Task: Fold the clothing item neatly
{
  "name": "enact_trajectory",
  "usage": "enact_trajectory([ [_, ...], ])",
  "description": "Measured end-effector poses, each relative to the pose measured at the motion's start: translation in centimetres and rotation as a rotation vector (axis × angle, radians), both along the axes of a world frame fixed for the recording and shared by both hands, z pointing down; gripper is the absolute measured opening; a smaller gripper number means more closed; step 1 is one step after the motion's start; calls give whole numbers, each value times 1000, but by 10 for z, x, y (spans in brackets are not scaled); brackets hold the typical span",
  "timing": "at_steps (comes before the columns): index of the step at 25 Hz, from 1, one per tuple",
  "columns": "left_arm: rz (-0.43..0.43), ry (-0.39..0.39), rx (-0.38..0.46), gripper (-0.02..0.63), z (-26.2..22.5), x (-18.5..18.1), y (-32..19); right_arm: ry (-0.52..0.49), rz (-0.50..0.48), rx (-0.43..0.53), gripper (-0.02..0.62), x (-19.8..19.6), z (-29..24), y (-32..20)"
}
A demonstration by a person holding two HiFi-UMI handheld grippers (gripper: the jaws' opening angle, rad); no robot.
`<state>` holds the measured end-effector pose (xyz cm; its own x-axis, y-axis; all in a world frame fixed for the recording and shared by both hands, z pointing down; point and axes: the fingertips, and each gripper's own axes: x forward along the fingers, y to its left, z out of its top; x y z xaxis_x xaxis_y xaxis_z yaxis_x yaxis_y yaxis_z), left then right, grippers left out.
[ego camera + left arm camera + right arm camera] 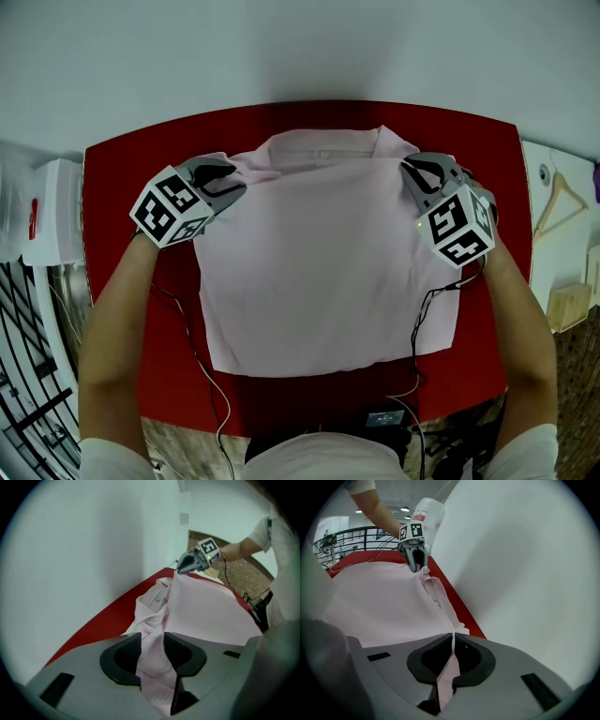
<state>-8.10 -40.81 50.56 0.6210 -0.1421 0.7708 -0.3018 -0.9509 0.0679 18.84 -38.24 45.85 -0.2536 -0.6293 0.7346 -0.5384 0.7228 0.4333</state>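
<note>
1. One pale pink shirt lay flat on one red table. It covered most of the middle of the tabletop.
2. Two hand-held grippers were in view, each carrying one black-and-white marker cube. The person's two bare forearms reached in from the near edge.
3. The left gripper sat at the shirt's far left corner. Its claw stood partly spread, and a loose bunch of pink fabric filled the gap between the pads.
4. The right gripper sat at the far right corner. Its claw was pressed together, pinching a thin folded edge of the shirt.
5. The shirt's collar pointed away from the person, toward the table's far edge and the white wall. The straight hem lay nearest the person, so the long axis ran from near to far.
6. The far corners by the grippers were rumpled, while the rest of the cloth lay smooth.
7. Thin cables trailed across the near part of the table, on either side of the shirt, toward the person.
8. One wooden hanger lay on a white surface right of the table. One white bag sat to the left, with a black railing below it.
9. Nothing rested on top of the shirt.
</note>
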Motion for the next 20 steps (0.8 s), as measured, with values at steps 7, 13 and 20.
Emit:
enact_trajectory([
  [7, -190, 220, -169, 150, -14, -13, -17, -1, 3, -13, 28, 9, 7, 8],
  [13, -4, -120, 70, 86, 18, -23, -14, -2, 14, -21, 28, 9, 13, 10],
  [20, -185, 64, 184, 19, -29, -24, -34, -16, 22, 19, 28, 11, 2, 5],
])
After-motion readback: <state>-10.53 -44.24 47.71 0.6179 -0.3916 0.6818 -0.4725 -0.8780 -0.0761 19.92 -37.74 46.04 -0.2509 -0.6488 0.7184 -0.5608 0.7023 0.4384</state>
